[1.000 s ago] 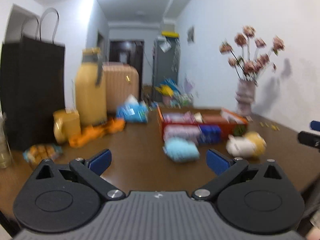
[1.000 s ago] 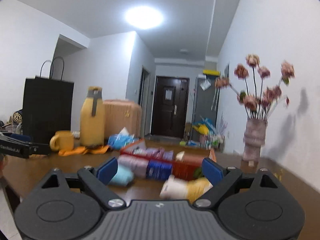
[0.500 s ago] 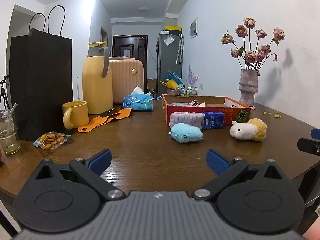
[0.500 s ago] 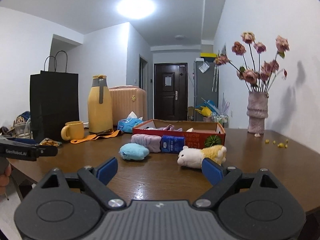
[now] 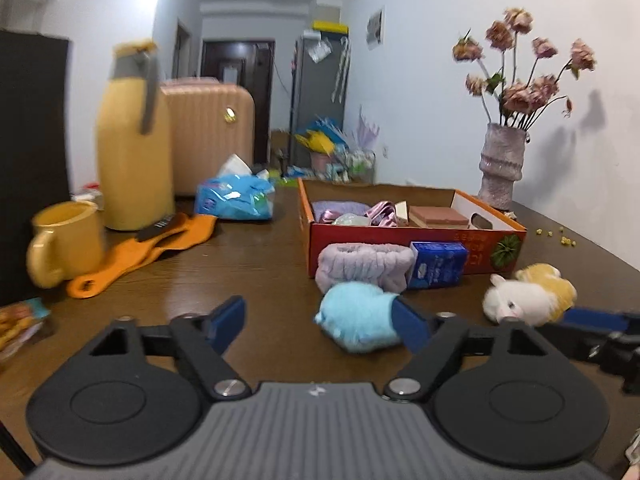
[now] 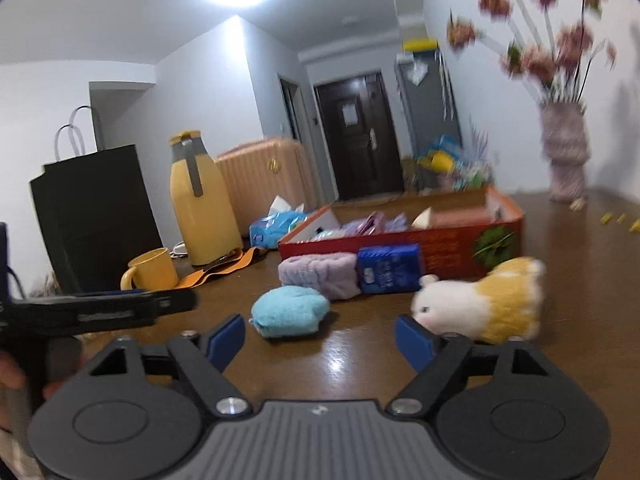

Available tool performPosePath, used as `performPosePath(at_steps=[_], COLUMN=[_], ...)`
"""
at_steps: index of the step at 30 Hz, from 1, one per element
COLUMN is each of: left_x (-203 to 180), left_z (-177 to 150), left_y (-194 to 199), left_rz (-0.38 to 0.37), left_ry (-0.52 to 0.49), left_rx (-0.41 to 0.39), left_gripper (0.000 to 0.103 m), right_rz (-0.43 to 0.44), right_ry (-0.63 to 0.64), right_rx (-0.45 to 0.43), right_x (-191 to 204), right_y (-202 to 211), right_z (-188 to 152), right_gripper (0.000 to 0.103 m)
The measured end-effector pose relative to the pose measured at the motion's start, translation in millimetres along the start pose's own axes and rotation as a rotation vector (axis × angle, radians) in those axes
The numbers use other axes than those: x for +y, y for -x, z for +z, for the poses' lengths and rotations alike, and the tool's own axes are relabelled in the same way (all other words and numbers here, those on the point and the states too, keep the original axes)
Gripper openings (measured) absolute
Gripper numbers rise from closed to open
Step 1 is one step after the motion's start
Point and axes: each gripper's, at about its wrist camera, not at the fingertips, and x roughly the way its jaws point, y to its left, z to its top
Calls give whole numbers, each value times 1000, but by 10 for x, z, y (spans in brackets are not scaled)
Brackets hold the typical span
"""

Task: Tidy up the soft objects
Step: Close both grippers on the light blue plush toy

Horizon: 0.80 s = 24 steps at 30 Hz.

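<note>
While mug (image 5: 64,240) stands aside, box (image 5: 400,248) behind toys (image 5: 360,316)

A dark brown wooden surface (image 5: 256,264) carries everyday clutter. At its left stands a tall yellow thermos jug (image 5: 132,140) with a grey handle, and just in front of it a yellow mug (image 5: 66,242). An orange strap (image 5: 148,250) lies flat beside the mug. Behind them sits a blue tissue pack (image 5: 236,196). A black paper bag (image 6: 96,216) stands upright at the far left. A peach suitcase (image 5: 210,128) stands behind the jug. At the far right, a pale vase (image 5: 500,168) holds dried pink flowers (image 5: 528,68). A snack packet (image 5: 20,322) lies at the left edge.
</note>
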Motion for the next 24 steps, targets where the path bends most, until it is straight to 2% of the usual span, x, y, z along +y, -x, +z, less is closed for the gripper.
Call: performPosePath(at_steps=[1,3,5,10,12,14,15,17,21,24], left_x=[22,77,116,219,282,328,338,299,103,-170], left_z=[41,112,149,174,124,101,96,73,-76,-223], left_y=[-129,-418,-656,-1058,-1147,-1122,-1092,-986,-650,-313], left_rz=[-14,-29,-58,-138,-175,-228,-253,-252,-319,-386], left_ry=[5,8,9,62,108,155,171,182,233,199], left_rx=[17,54,100,202,245,249,254,266,318,293], left_gripper=[69,66,64,61,57,38,31,30,28,29], right_rz=[13,18,23,53,65,91,107,135,113,80], right_ry=[-23,-77,-130,-237,-260,-266,-266,-259,-220,-205], right_rx=[29,83,138,199,218,222,222,225,230,235], right_x=[-43,-134,-196,-266,-269,-258,-263,-258,-339,-458], right_y=[-158,-480,-771,-1243,-1375,-1439,-1428,-1373,-1076,-799], right_z=[48,120,171,196,173,138,135,144,131,60], right_gripper=[71,56,50,48,47,44,38,27,24,25])
